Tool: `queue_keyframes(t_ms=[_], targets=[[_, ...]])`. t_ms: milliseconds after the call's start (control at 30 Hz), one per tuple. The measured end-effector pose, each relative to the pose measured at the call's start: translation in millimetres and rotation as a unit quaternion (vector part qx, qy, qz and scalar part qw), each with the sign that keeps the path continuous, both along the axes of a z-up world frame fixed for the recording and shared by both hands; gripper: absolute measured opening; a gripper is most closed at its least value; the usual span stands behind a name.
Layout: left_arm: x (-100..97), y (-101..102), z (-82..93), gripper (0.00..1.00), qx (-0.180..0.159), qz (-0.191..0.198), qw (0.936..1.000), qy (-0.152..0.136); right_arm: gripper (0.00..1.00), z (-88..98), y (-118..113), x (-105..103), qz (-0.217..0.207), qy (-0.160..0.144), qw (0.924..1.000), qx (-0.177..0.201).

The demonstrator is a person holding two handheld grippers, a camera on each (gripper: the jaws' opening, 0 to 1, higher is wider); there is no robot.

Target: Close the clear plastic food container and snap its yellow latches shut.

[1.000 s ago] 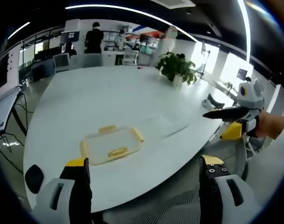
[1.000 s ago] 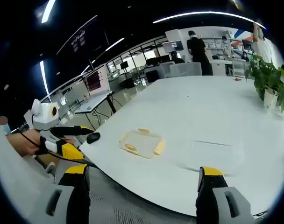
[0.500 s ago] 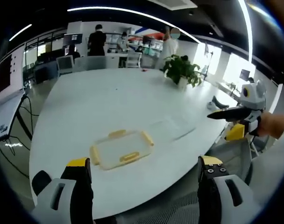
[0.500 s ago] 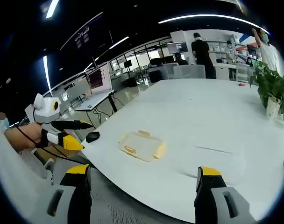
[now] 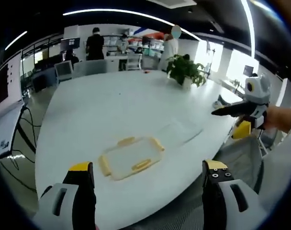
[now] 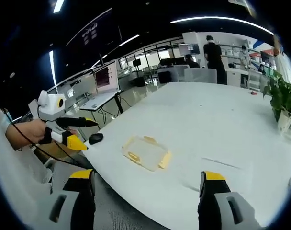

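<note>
A flat clear plastic piece with yellow latches lies near the front edge of the white table; it also shows in the right gripper view. Beside it lies a second, fainter clear piece. My left gripper is open and held off the table's edge, short of the latched piece, with nothing between its jaws. My right gripper is open too, also short of the table. Each gripper shows in the other's view, in a hand: the right and the left.
A potted plant stands farther along the table. A black mouse lies at the table's near corner. A grey chair stands at the table's edge. Desks, screens and several people are at the back of the room.
Both views have shifted slightly with the hands, bringing the latched piece nearer the middle of the left view. The pieces lie where they were. Both grippers stay open.
</note>
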State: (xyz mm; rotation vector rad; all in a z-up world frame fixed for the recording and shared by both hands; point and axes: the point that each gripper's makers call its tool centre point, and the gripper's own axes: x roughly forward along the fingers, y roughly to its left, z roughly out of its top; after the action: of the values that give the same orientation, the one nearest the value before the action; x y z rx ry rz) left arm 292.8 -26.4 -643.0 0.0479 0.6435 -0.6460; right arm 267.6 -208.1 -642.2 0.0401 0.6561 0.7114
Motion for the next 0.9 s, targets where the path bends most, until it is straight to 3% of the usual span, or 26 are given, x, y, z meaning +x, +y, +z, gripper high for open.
queue_keyframes(t_ms=[167,900], targets=[[6.0,-4,5.7,0.93,-0.015,-0.016,0.9997,-0.01,0.89,-1.2,5,4,0.013,-0.002,0.9999,-0.011],[21.0,3,-11.5,0.91,0.027,-0.102,0.9943,-0.019,0.84,-10.5,21,29,0.073,-0.015,0.9957,-0.055]])
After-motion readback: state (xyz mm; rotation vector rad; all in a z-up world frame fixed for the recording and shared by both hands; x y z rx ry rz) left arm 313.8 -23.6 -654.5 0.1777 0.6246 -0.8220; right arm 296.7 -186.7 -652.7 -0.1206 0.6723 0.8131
